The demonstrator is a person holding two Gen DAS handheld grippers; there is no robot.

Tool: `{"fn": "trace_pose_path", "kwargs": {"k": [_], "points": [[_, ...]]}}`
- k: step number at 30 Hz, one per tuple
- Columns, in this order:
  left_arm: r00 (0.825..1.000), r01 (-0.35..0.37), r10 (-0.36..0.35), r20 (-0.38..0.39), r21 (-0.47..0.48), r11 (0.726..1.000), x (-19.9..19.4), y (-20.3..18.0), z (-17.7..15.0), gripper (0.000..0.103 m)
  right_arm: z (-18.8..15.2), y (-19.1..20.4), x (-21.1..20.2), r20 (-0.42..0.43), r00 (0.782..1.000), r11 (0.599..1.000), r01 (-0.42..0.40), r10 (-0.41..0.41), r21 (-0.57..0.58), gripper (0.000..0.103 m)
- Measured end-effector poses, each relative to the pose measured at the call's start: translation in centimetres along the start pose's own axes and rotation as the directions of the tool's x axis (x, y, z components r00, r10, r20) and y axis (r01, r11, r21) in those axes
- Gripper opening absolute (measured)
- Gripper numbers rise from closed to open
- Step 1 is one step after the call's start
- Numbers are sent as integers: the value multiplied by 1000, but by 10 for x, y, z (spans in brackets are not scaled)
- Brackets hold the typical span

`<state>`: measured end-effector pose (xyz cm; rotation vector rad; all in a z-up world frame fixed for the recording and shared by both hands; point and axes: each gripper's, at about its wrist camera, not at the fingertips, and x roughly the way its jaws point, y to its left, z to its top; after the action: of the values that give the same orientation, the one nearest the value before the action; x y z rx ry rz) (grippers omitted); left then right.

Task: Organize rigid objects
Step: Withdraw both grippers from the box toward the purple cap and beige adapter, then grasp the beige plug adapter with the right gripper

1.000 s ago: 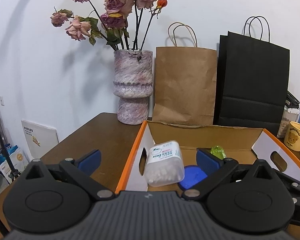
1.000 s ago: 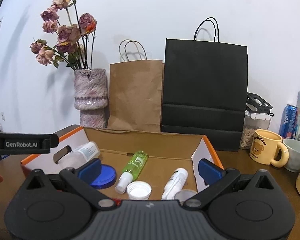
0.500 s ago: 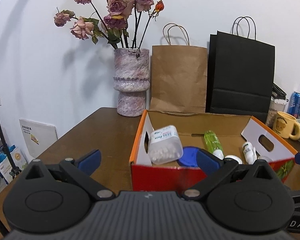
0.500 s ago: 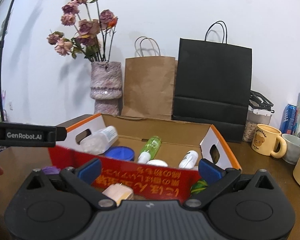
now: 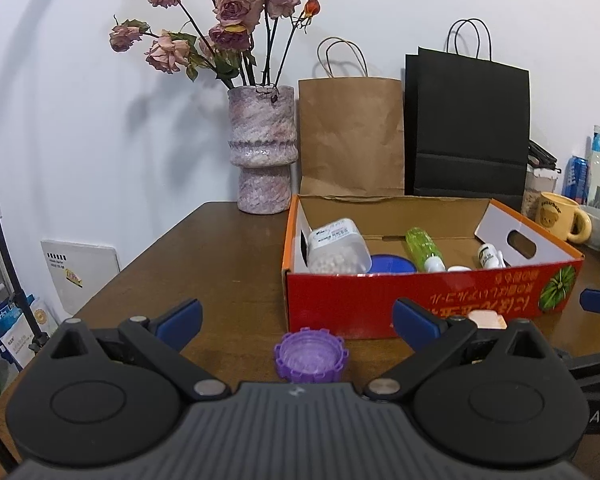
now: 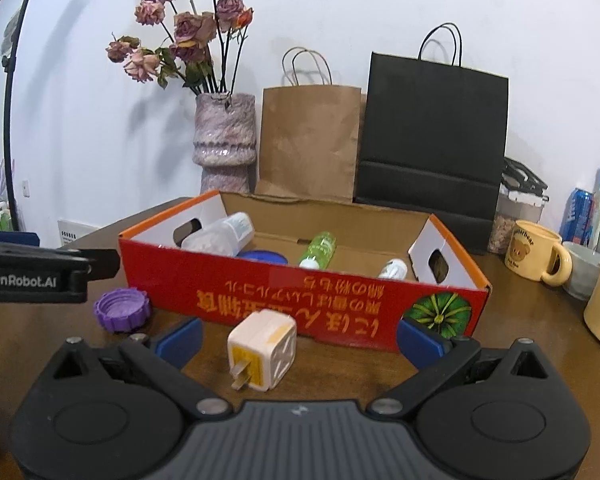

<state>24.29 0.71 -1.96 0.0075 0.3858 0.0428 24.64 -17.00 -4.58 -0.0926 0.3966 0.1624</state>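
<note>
Since pulled back, box [image 6: 300, 292] farther (purple cap [image 5: 310, 356] newly visible)

Home setting: wooden table [image 5: 228, 264], dried roses in vase [image 5: 263, 148], bear mug [image 6: 534, 255], paper bags [image 5: 352, 136].

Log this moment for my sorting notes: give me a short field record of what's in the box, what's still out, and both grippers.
box: red cardboard box on wooden table
in box: clear tub of white pellets, blue lid, green bottle, small white bottle
still out: purple cap, white plug adapter, both in front of box
left gripper: open, behind purple cap
right gripper: open, behind plug adapter
</note>
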Motion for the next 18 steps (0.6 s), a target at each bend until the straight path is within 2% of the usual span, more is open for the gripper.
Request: {"fn": "trace_pose_path", "kwargs": {"k": [12,18], "points": [[998,34,-33,-44,32,999,-1,11,-10,103,-7,11,-1,-46,999,1000,-10,9,-7,103],[997,29,-27,-69,24,999,4,22,-12,103,-6,14,10,-84,996,1000,0,0,0,102]]}}
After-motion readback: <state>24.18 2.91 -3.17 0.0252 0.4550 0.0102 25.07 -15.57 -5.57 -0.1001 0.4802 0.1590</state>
